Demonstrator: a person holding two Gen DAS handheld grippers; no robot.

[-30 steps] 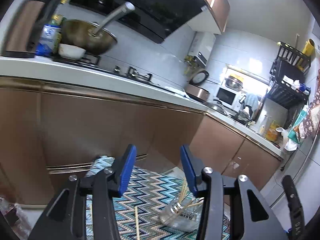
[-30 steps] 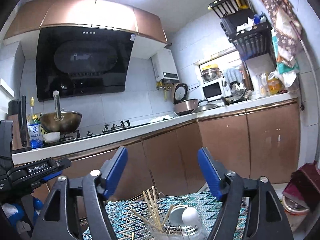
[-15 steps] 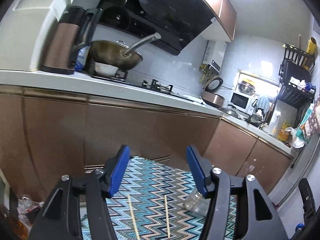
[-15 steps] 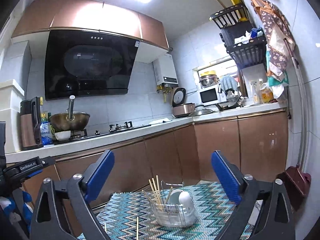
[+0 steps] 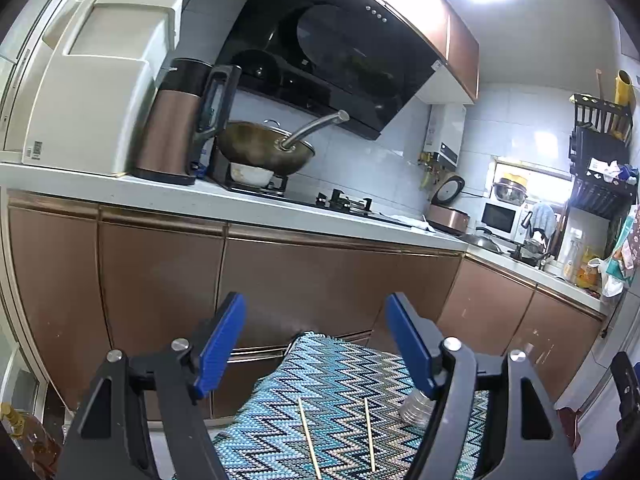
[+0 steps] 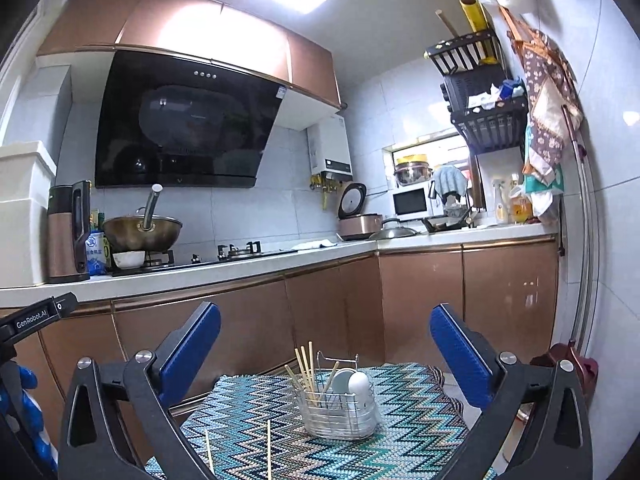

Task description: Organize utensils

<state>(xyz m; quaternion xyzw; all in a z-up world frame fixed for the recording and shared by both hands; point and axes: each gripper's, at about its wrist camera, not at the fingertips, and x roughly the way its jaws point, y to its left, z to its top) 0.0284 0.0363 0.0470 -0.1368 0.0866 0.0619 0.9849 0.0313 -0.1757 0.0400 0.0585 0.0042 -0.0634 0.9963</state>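
Chopsticks: two loose ones (image 6: 269, 449) lie on the zigzag cloth (image 6: 404, 392), near parallel, long axis toward the kitchen cabinets (image 6: 420, 300).
Holder: wire basket (image 6: 340, 412) stands upright to their right, apart, more chopsticks upright inside.
Edges: bare cloth all around the basket.
Left tool (image 5: 316, 344): jaws have just been opening, wide, empty.
Right tool (image 6: 325, 354): wide, empty.
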